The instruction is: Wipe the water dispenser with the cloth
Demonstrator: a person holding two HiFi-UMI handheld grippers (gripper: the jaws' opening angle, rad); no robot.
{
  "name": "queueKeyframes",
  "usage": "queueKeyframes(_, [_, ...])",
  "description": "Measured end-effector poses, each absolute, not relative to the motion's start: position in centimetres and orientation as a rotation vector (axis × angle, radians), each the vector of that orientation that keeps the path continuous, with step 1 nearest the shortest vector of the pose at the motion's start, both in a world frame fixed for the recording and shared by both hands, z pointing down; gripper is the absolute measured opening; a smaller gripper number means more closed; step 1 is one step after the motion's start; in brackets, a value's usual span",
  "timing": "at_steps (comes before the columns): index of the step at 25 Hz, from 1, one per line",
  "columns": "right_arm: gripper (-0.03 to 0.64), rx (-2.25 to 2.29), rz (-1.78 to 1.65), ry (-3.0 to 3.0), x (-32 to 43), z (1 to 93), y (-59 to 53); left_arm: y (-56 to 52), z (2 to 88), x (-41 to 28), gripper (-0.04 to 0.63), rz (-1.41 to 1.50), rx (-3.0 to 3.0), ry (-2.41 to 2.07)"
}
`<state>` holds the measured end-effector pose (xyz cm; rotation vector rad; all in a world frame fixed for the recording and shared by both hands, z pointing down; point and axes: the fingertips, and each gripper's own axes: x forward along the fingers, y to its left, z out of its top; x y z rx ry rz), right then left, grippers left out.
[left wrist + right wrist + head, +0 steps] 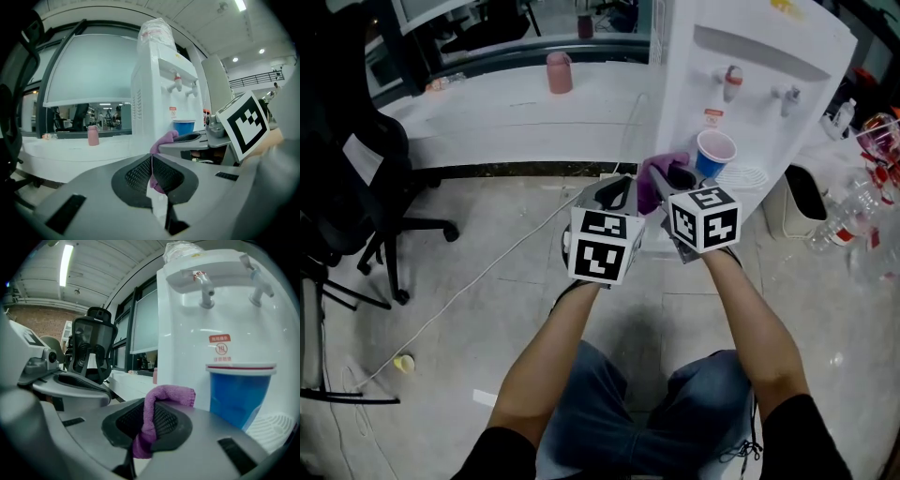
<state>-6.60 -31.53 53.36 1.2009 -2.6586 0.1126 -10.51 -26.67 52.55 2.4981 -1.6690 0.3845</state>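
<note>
Gripper jaws on the right gripper were pressed together on a purple cloth, which was pinched between the black pads and folded over the top of them. The left gripper was held just beside it, its jaws closed against each other with nothing gripped between them. From the head view, both grippers were seen side by side at the ends of bare forearms, above a pale tiled floor. The cloth was held near the front of the white water dispenser, though contact with it could not be made out. A blue cup was seen standing on the drip tray under the taps. Farther off, a pink bottle was set on a white counter, and a black office chair stood at the left.
</note>
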Motion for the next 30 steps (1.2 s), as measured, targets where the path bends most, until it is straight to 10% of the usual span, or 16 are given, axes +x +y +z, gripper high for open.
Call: queueKeyframes(30, [0.032,1.140,-0.011,-2.616,-4.7,60.0,-29.9,-27.0,58.5,-8.6,0.028,0.387,2.497,-1.651])
